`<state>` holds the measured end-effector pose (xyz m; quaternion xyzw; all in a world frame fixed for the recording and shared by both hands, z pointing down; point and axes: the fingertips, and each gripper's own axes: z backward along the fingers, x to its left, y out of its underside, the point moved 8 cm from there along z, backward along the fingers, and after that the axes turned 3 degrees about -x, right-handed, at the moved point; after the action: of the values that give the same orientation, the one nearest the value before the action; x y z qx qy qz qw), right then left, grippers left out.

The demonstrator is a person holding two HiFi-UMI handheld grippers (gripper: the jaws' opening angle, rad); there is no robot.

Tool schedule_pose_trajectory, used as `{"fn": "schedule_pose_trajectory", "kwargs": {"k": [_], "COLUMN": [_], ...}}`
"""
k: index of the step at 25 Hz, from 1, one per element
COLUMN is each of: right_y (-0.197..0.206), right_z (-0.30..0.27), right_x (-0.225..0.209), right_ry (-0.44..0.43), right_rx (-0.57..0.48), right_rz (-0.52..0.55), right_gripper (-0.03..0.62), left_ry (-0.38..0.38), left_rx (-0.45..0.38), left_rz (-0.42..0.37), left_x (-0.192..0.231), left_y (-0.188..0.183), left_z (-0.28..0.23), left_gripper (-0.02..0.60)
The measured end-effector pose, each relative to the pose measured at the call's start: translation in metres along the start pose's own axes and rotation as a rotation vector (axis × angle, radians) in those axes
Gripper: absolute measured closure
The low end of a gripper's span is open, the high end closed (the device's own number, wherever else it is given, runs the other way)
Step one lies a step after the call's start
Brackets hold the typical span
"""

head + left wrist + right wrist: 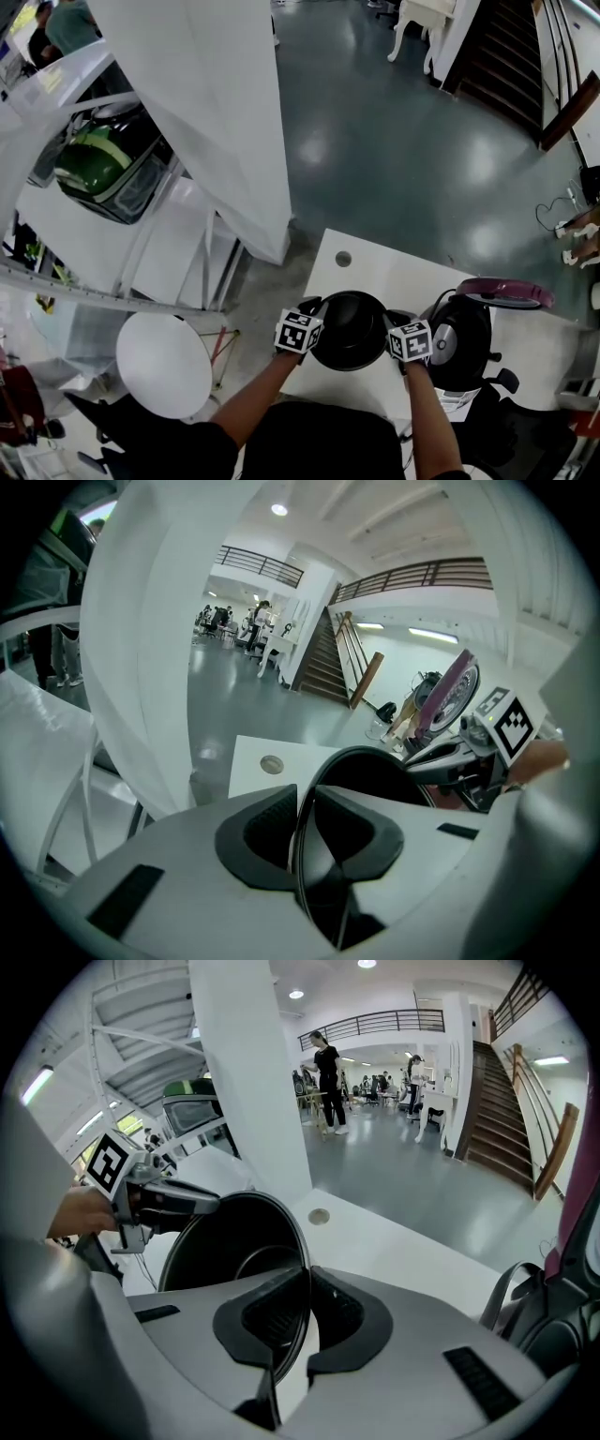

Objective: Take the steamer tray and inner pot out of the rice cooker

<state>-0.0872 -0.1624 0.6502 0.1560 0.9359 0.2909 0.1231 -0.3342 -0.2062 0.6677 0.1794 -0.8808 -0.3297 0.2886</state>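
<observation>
The black inner pot (349, 330) hangs over the white table (375, 267), just left of the rice cooker (464, 342), whose lid (506, 292) stands up. My left gripper (314, 317) is shut on the pot's left rim, and my right gripper (391, 326) is shut on its right rim. In the left gripper view the thin rim (323, 771) runs between the pads of the left gripper (302, 841). In the right gripper view the pot (234, 1241) is empty and tilted, its rim pinched in the right gripper (305, 1321). No steamer tray shows in any view.
A round cable hole (343, 258) sits in the table's far left corner. A white pillar (216, 112) rises beyond the table's left edge. A round white stool top (164, 364) stands on the floor to the left. Cables lie by the cooker (487, 398).
</observation>
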Motion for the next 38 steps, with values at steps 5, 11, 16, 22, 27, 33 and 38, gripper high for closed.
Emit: {"fn": "schedule_pose_trajectory", "kwargs": {"k": [5, 11, 16, 22, 27, 33, 38], "right_y": [0.008, 0.017, 0.019, 0.019, 0.009, 0.012, 0.029], "right_z": [-0.015, -0.024, -0.025, -0.013, 0.031, 0.094, 0.149], "right_x": [-0.005, -0.011, -0.014, -0.013, -0.001, 0.022, 0.048], "right_ry": [0.006, -0.018, -0.06, -0.02, 0.011, -0.009, -0.05], "right_rx": [0.025, 0.026, -0.005, -0.048, -0.156, -0.355, -0.424], "right_rz": [0.013, -0.029, -0.039, -0.038, -0.068, -0.172, -0.12], "right_gripper": [0.571, 0.571, 0.571, 0.569, 0.571, 0.585, 0.591], "left_ry": [-0.014, -0.018, 0.004, -0.049, -0.004, 0.179, 0.187], "left_rx": [0.022, 0.038, 0.023, -0.069, -0.162, -0.216, -0.327], "left_rz": [0.014, 0.031, 0.051, 0.045, 0.039, 0.025, 0.029], "left_x": [0.005, 0.008, 0.011, 0.008, 0.002, -0.036, -0.087], "left_y": [0.004, 0.009, 0.012, 0.005, -0.013, -0.01, 0.008], "left_z": [-0.012, -0.021, -0.021, -0.009, 0.023, 0.073, 0.118], "left_gripper": [0.528, 0.531, 0.531, 0.521, 0.531, 0.566, 0.574]}}
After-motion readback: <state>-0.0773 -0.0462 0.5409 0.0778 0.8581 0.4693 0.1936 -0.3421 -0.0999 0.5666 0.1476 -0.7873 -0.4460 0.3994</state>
